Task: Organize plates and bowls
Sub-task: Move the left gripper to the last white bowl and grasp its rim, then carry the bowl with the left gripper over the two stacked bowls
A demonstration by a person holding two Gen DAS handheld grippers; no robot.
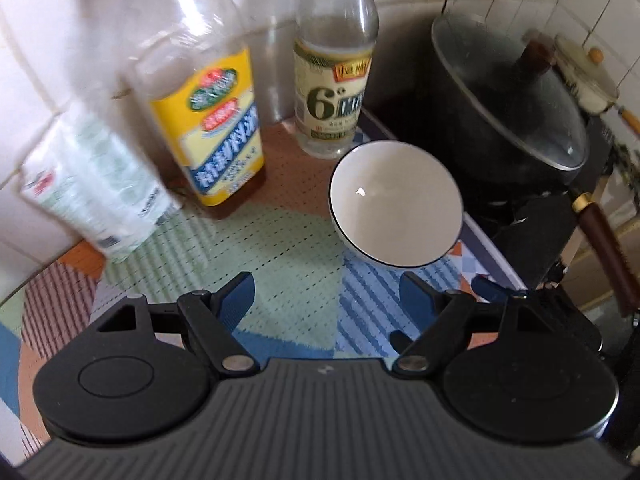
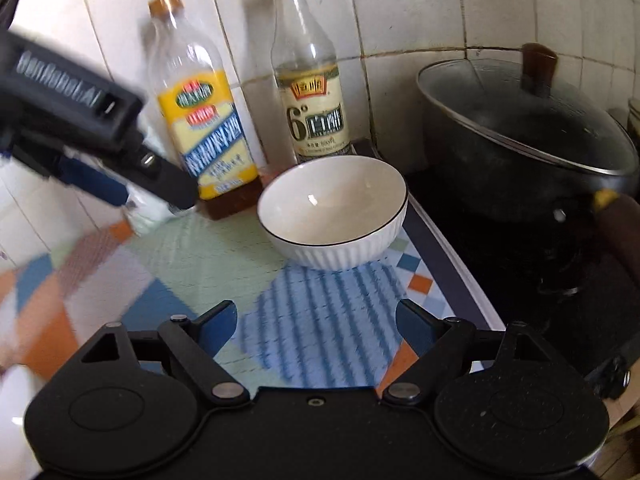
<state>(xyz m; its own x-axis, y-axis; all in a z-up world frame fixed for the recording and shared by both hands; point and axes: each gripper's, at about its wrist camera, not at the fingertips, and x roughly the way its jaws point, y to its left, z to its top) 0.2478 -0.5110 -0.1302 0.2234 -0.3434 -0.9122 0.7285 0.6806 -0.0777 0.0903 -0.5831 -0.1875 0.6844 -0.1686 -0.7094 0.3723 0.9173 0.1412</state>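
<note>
Bowl (image 2: pixel 334 210): one, white, black line round the rim, ribbed outside, nothing in it. It stands upright on the patterned mat (image 2: pixel 200 256), near the mat's right edge, just in front of the two bottles and left of the stove.

Bottles: two, both clear plastic. One with a yellow and blue label (image 2: pixel 204 128), a shallow layer of brown liquid at the bottom. One with a pale label marked 6° (image 2: pixel 314 108), yellow cap, clear liquid in the lower part.

Packet: one, white and green (image 1: pixel 94 184), blurred, leaning by the tiled wall (image 2: pixel 400 4) at the mat's left.

Pot: one, black (image 2: pixel 512 152), glass lid on it with a dark knob; contents cannot be made out. A brown handle juts from it toward the viewer.

Grippers: two. Left gripper (image 1: pixel 326 294), fingers spread wide, nothing between them, held above the mat with the bowl just ahead and to its right. Right gripper (image 2: pixel 316 322), fingers likewise spread wide and holding nothing, short of the bowl. In the right wrist view the left gripper shows at upper left, over the packet.
</note>
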